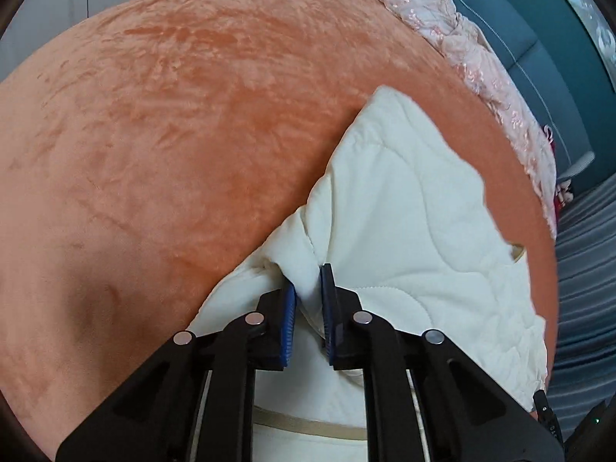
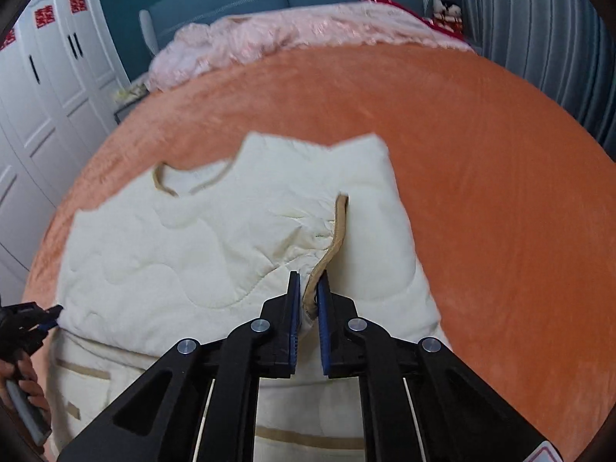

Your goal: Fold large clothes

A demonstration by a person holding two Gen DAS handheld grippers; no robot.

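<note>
Orange bedspread (image 2: 481,161) wide, bare around cream quilted garment (image 2: 173,254) lying near front edge. Left gripper (image 1: 308,288) pinches garment's side fold; right gripper (image 2: 308,288) nips tan-trimmed armhole edge.

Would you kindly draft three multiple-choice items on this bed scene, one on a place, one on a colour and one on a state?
1. Where does the cream quilted garment lie?
A. on the orange bedspread
B. on the white wardrobe
C. on the floor

2. What colour is the trim along the garment's edges?
A. red
B. tan
C. blue

3. How does the right gripper stand?
A. wide open above the cloth
B. shut on nothing
C. shut on the garment's trimmed edge

Answers: 1 A, orange fabric shows all round the garment; 2 B, the neck opening and edge carry a tan band; 3 C, its blue pads pinch the trimmed edge. The left gripper likewise pinches a fold of the garment.
</note>
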